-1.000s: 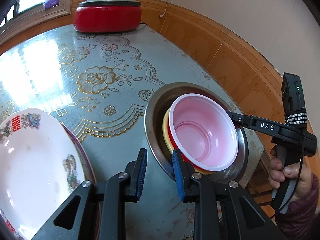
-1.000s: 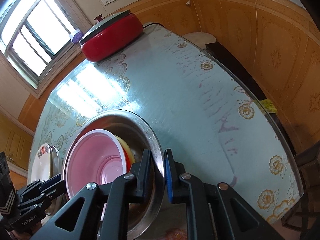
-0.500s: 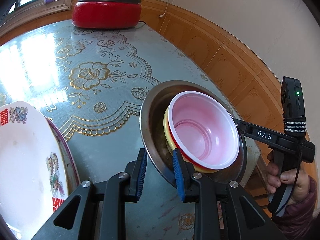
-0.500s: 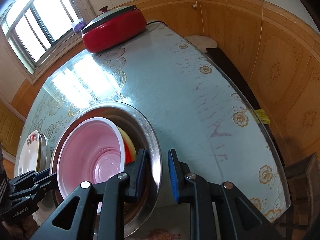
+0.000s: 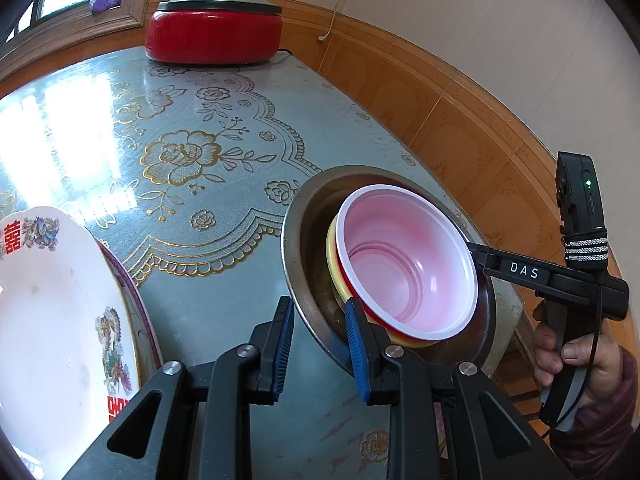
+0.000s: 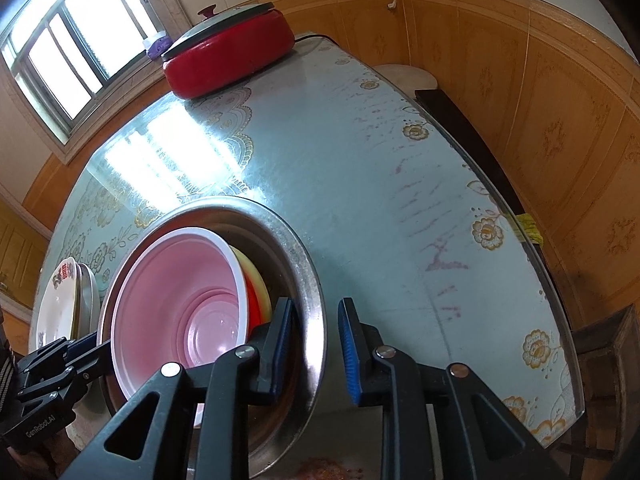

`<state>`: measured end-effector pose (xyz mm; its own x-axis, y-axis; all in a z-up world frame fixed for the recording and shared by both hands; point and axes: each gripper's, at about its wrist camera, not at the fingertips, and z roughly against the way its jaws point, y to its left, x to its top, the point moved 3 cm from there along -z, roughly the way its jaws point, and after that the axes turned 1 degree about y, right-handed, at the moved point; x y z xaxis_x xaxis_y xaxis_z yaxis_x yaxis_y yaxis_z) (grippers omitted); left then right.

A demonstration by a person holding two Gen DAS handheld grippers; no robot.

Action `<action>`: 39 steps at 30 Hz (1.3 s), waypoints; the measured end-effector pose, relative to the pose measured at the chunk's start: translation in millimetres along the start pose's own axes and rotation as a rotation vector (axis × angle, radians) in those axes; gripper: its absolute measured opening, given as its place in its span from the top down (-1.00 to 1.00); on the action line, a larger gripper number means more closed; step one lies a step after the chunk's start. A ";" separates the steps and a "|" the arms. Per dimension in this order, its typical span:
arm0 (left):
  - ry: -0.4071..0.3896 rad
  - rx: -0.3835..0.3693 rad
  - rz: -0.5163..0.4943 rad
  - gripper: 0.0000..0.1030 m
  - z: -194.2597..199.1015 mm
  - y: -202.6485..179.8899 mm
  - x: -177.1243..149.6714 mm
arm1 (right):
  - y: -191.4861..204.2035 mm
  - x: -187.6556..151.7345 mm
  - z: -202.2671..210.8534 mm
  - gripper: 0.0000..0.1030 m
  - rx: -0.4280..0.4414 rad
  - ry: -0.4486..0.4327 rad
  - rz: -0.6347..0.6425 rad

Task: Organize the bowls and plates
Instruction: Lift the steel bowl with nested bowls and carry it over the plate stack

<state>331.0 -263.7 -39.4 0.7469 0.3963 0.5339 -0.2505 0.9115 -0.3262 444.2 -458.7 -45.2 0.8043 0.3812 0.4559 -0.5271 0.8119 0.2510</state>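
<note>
A wide metal bowl (image 5: 310, 240) stands on the table near its right edge. Nested in it are a yellow bowl (image 5: 331, 268), a red one (image 5: 354, 294) and, on top, a pink plastic bowl (image 5: 404, 268). My left gripper (image 5: 318, 344) is shut on the metal bowl's near rim, one pad outside and one inside. On the opposite rim, my right gripper (image 6: 316, 344) straddles the metal bowl (image 6: 312, 280); its jaws are opening, with a gap between pads and rim. Stacked white patterned plates (image 5: 52, 320) lie to the left.
A red lidded electric pot (image 5: 212, 36) sits at the table's far end by the window. The person's hand (image 5: 572, 356) holds the right gripper's handle past the table's right edge. A stool (image 6: 404, 74) and a dark bench (image 6: 472, 140) stand along the wood-panelled wall.
My right gripper's pads, closed on the metal bowl's rim a second ago, have parted from it. The left gripper keeps its hold; its view has turned slightly, shifting the plates leftwards.
</note>
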 end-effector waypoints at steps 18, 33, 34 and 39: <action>-0.010 0.031 -0.065 0.47 -0.7 -4.7 4.8 | -0.1 -9.1 -1.8 0.51 -0.035 0.022 -0.033; 0.014 -0.015 -0.077 0.45 11.1 2.5 4.2 | 2.8 -19.9 -8.0 0.51 -0.038 0.036 -0.034; 0.018 -0.012 -0.079 0.44 9.7 2.2 4.6 | 2.9 -20.0 -7.7 0.51 -0.037 0.035 -0.031; 0.038 0.022 -0.094 0.43 -0.8 -0.3 10.5 | 2.7 -20.8 -5.8 0.50 -0.034 0.026 -0.017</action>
<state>339.5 -259.9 -34.4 0.7907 0.3048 0.5309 -0.1914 0.9468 -0.2586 427.6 -461.8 -58.9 0.8198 0.3784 0.4297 -0.5044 0.8325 0.2292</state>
